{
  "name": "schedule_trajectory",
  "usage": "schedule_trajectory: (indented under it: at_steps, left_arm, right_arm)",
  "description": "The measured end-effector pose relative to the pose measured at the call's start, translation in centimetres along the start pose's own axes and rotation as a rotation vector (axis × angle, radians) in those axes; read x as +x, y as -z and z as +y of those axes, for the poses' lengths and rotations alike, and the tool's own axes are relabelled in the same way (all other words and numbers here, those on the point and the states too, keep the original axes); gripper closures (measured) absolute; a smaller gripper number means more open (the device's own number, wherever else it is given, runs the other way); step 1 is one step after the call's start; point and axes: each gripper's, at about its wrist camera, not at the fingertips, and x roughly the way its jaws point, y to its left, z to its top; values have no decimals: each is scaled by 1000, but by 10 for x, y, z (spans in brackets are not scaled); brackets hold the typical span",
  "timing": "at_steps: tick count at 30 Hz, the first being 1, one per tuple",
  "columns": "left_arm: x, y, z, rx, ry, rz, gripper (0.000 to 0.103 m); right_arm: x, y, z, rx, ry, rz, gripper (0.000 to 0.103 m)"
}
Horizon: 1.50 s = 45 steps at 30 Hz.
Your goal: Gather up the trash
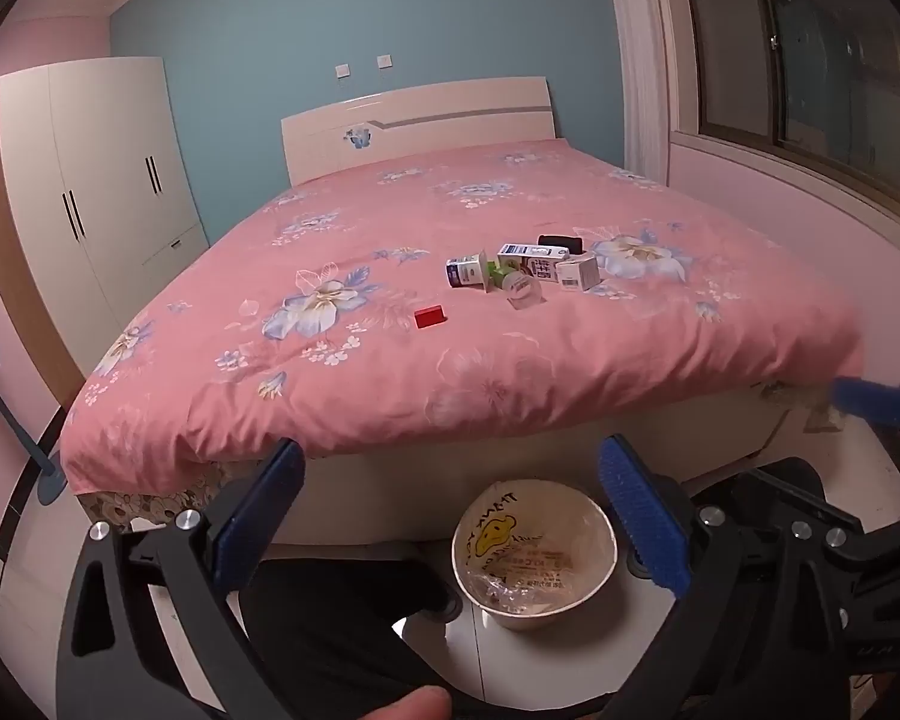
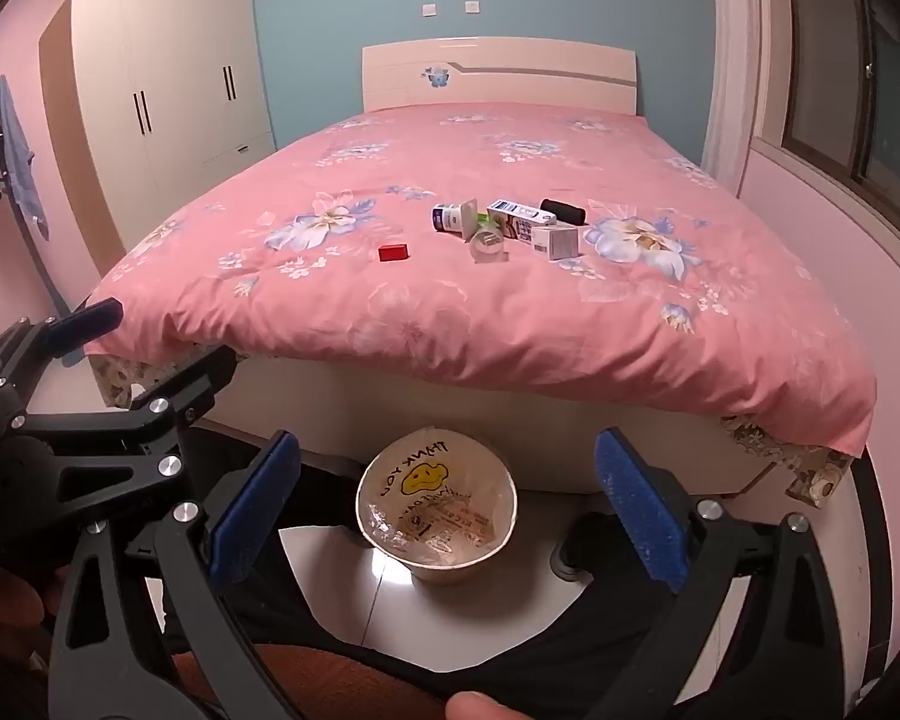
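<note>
Several pieces of trash lie together on the pink flowered bed point(image 1: 450, 360) point(image 2: 450, 312): a yogurt cup point(image 1: 467, 271) point(image 2: 450, 218), a milk carton point(image 1: 534, 259) point(image 2: 519, 217), a small white box point(image 1: 577, 273) point(image 2: 555, 241), a clear plastic cup point(image 1: 525, 290) point(image 2: 488, 246), a black roll point(image 1: 561, 242) point(image 2: 563, 211). A small red block point(image 1: 429, 317) point(image 2: 393, 252) lies apart to the left. A bag-lined trash bin point(image 1: 534, 552) point(image 2: 437, 504) stands on the floor by the bed's foot. My left gripper point(image 1: 450, 516) and right gripper point(image 2: 444, 504) are open and empty, above the bin.
A white wardrobe point(image 1: 102, 180) point(image 2: 168, 90) stands left of the bed. The headboard point(image 2: 498, 72) is against the blue wall. A window point(image 1: 822, 60) is on the right. My dark trousers point(image 1: 342, 630) and shoe point(image 2: 576, 546) are beside the bin.
</note>
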Motion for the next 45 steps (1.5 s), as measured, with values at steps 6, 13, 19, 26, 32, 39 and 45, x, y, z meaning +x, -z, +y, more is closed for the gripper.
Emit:
schedule_trajectory:
  at_steps: [6,13,19,26,32,39,45]
  left_arm:
    - [-1,3,0,-15,11,18,3]
    - [1,5,11,-15,12,28,3]
    - [4,3,0,1,0,32,3]
    - [4,4,-1,1,0,33,3]
    - [5,3,-1,3,0,38,3]
    - [5,7,-1,5,3,39,3]
    - [6,7,-1,3,3,43,3]
  right_arm:
    - [10,-1,-8,3,-9,11,6]
    - [4,3,-3,-16,-5,3,6]
    - [4,3,-4,-25,0,3,6]
    - [5,3,-4,-26,2,5,6]
    - [3,0,-6,-36,6,6,6]
    - [4,-1,-5,-44,13,9,6]
    - [4,0,-4,-46,15,8,6]
